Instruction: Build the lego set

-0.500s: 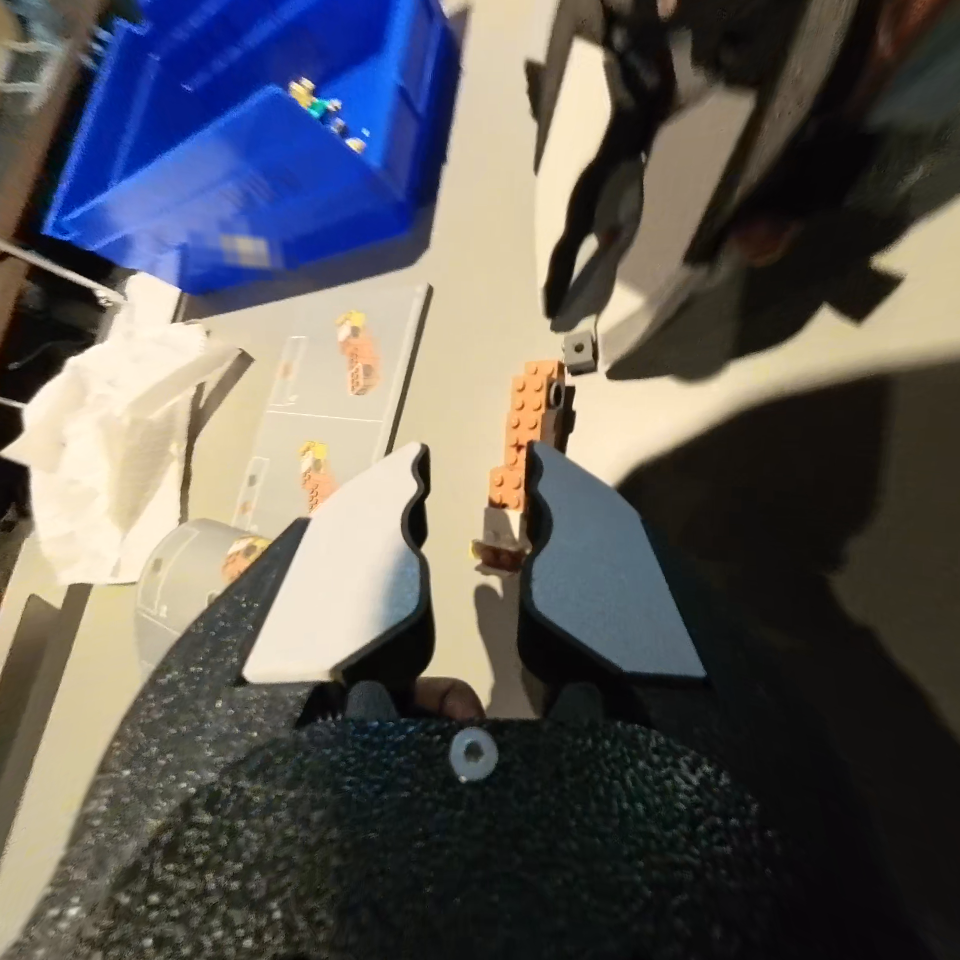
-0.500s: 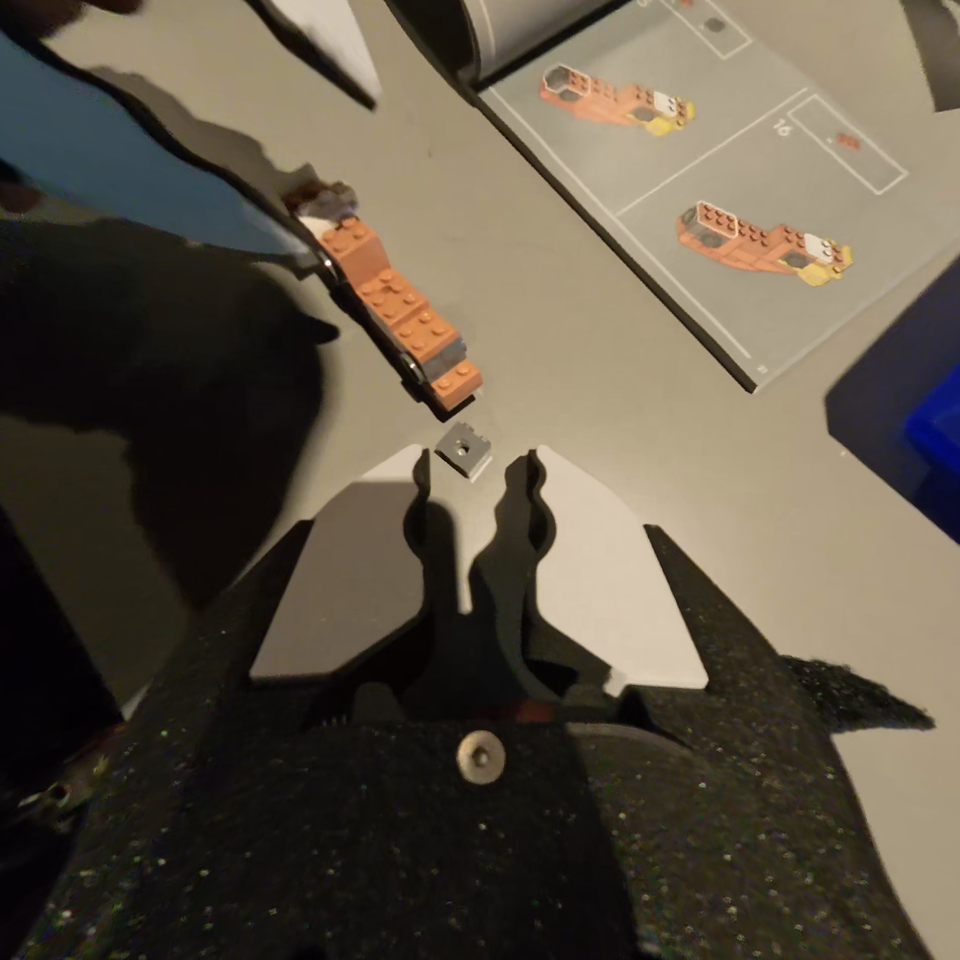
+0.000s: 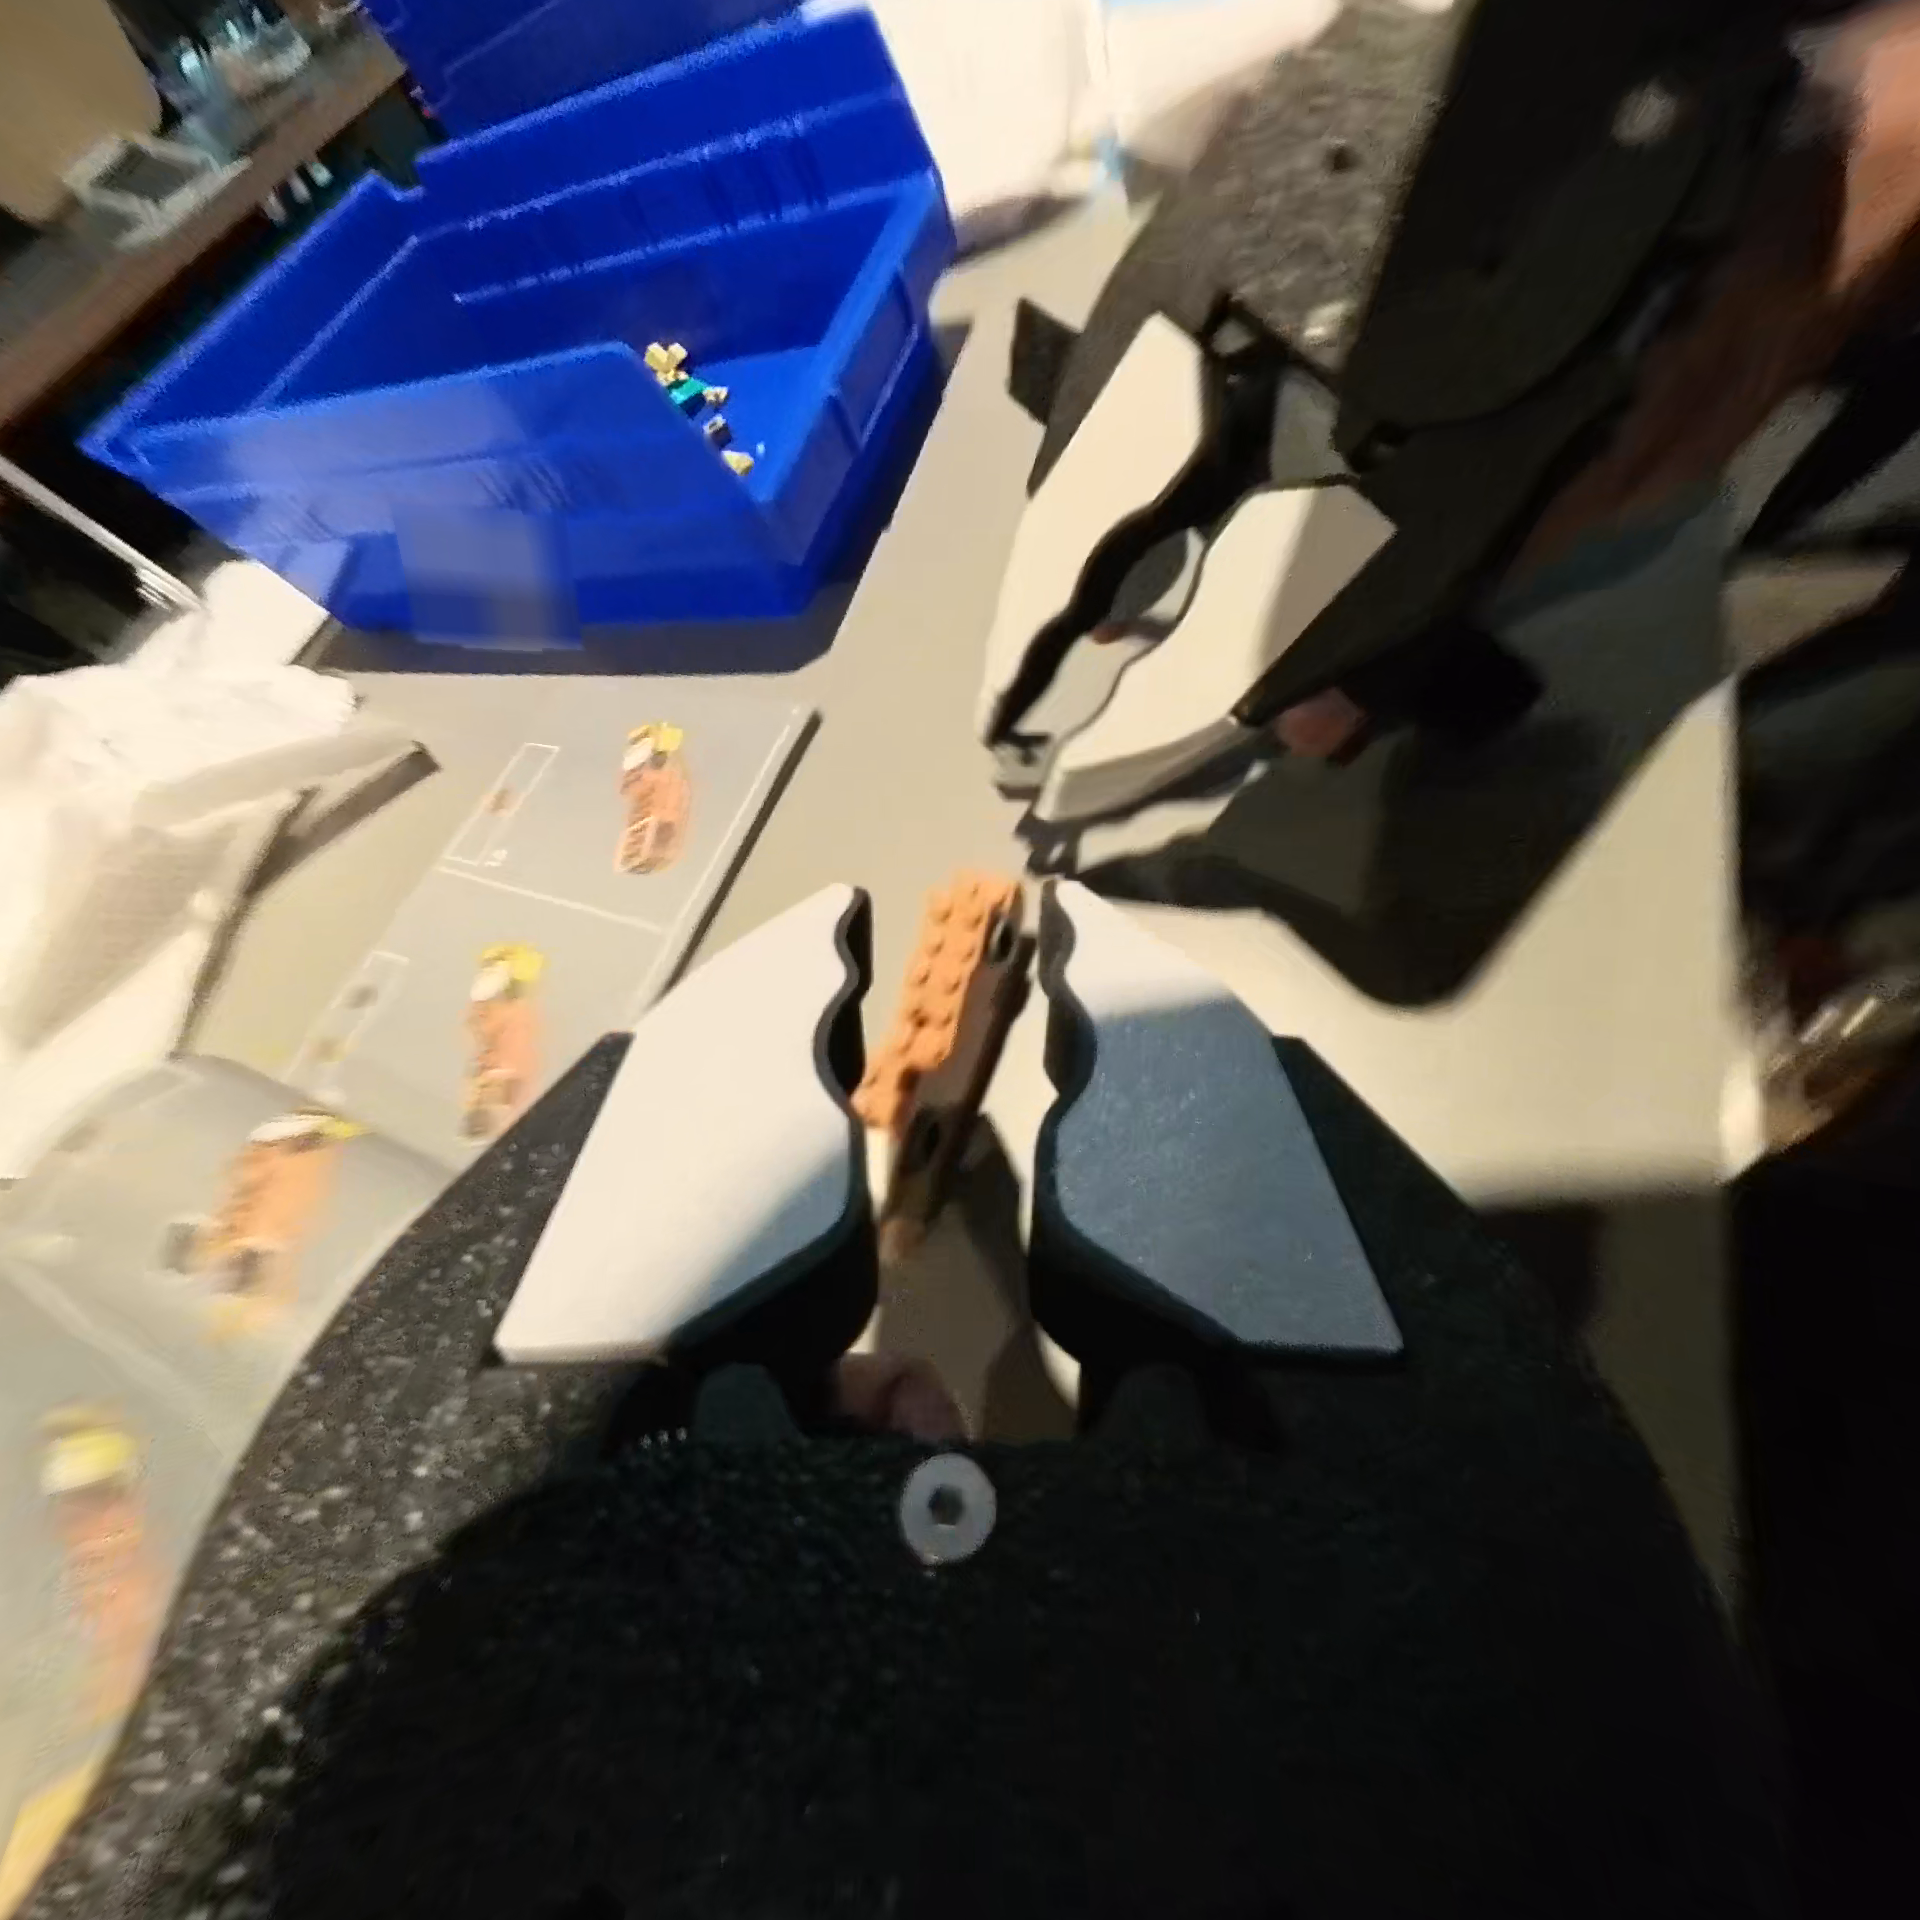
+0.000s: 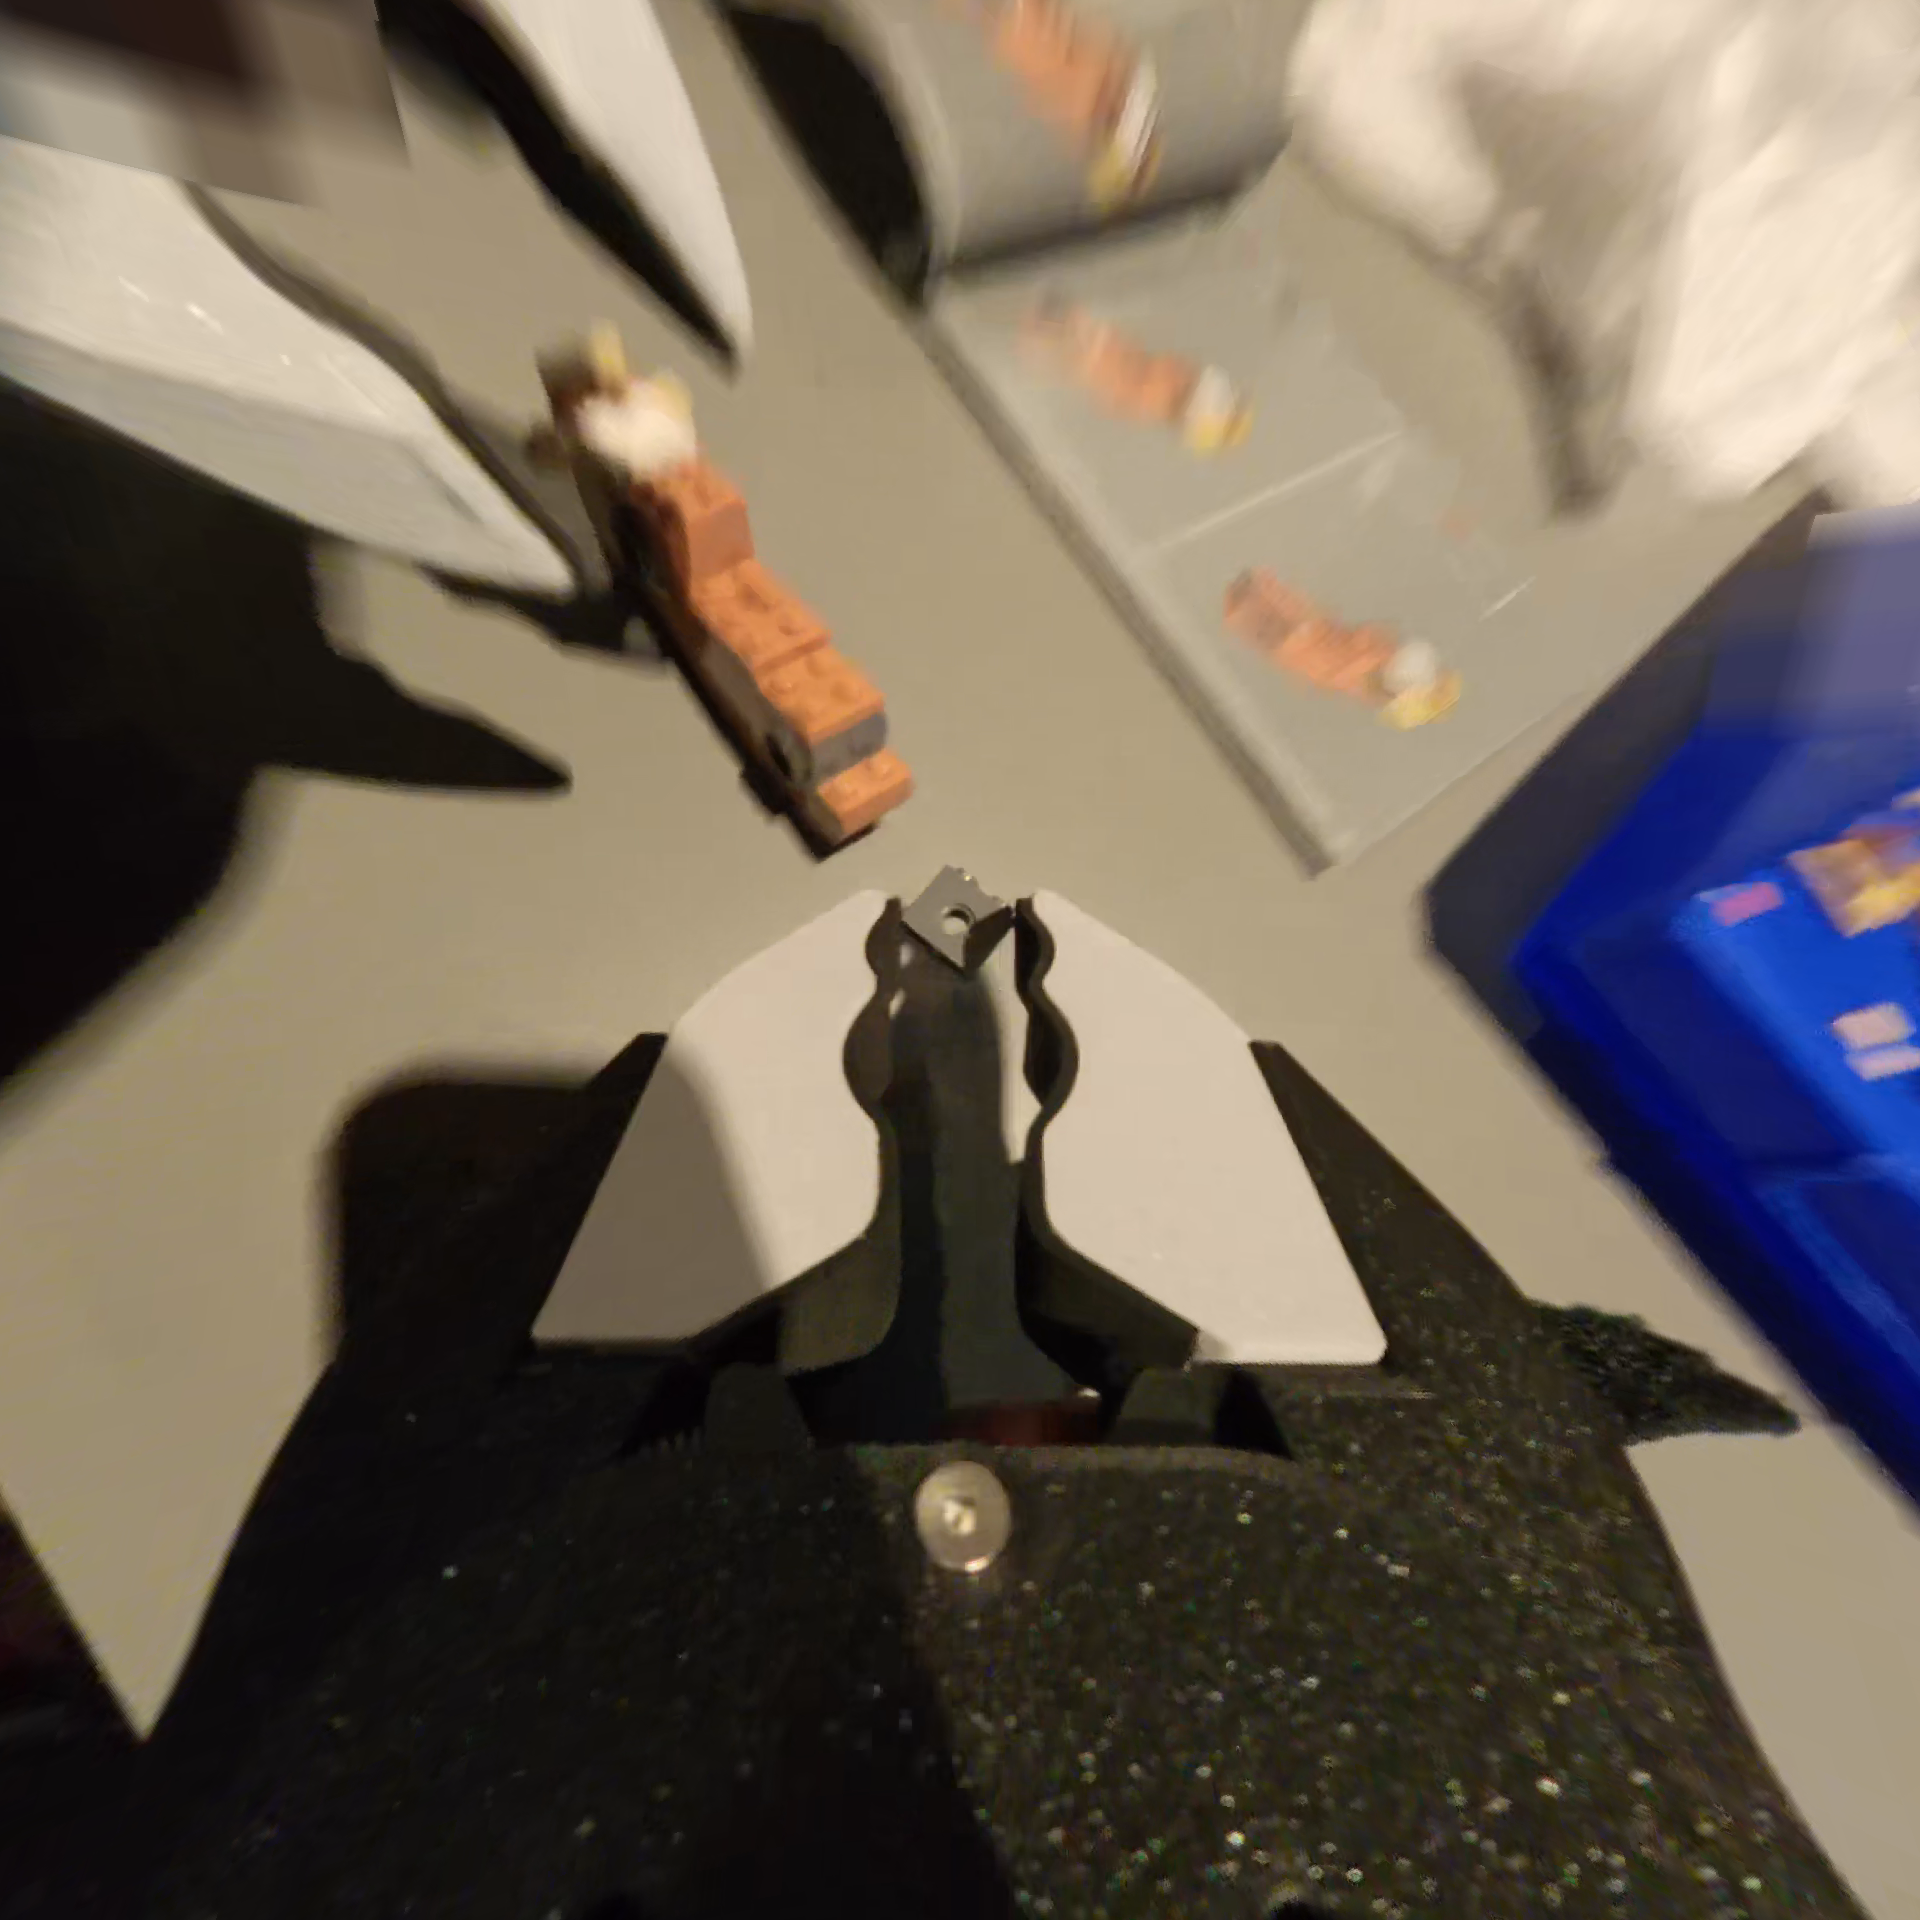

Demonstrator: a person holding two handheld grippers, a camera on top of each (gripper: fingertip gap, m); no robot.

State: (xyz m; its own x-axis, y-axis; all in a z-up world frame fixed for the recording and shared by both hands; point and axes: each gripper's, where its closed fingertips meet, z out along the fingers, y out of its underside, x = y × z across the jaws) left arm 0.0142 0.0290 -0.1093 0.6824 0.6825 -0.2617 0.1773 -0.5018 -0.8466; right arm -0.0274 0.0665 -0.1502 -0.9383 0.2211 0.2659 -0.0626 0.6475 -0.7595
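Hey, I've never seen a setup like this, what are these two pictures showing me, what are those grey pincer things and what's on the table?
Each picture comes from a camera riding on a handheld two-finger gripper; a person holds one in each hand. No robot arm is involved.

The left wrist view looks along the left gripper, which seems to clamp a long orange-brown lego build, lifted and tilted.

The right wrist view looks along the right gripper, pinching a small dark grey lego piece at its fingertips, just short of the build's end.

On the grey table lie an open instruction booklet, a blue bin holding a few loose pieces, and crumpled white packaging.
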